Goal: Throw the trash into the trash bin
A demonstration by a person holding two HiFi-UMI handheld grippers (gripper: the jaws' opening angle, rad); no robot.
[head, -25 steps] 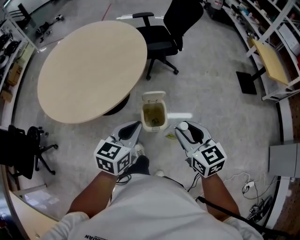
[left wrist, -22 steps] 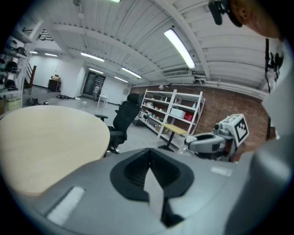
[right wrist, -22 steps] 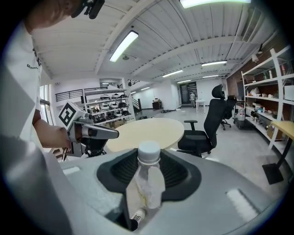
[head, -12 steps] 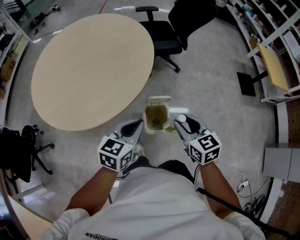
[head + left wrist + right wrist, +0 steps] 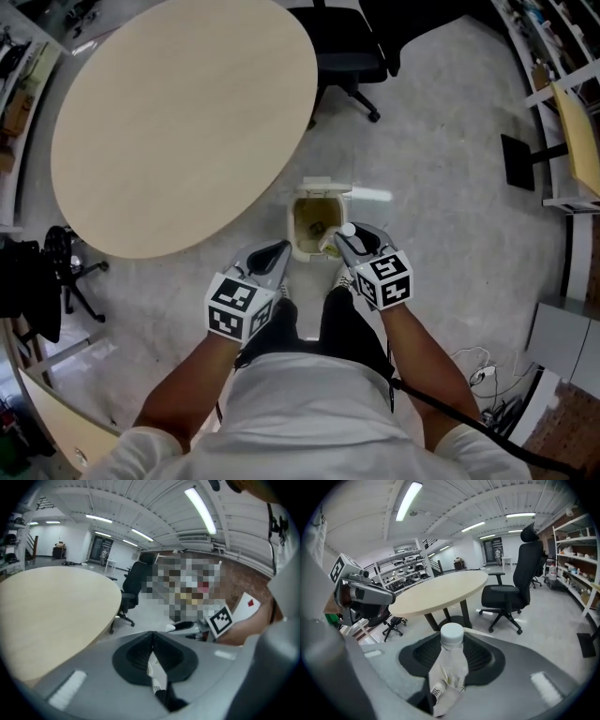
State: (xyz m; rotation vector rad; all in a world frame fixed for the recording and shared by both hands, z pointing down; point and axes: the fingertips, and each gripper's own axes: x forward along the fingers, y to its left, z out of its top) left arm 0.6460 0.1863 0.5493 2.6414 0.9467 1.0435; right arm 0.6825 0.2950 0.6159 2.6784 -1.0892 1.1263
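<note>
The crushed plastic bottle (image 5: 449,663) is clamped in your right tongs (image 5: 352,244). Its long axis runs along the jaws, white cap (image 5: 452,633) forward, by the open trash bin (image 5: 297,225). Its print is unreadable. Your left tongs (image 5: 272,258) are closed and empty.

My count: one table (image 5: 178,122); one trash bin (image 5: 298,225); one bottle (image 5: 450,663); two tools, left tool (image 5: 275,251), right tool (image 5: 347,234); two chairs: chair (image 5: 352,56) at twelve o'clock, chair (image 5: 37,281) at nine.
</note>
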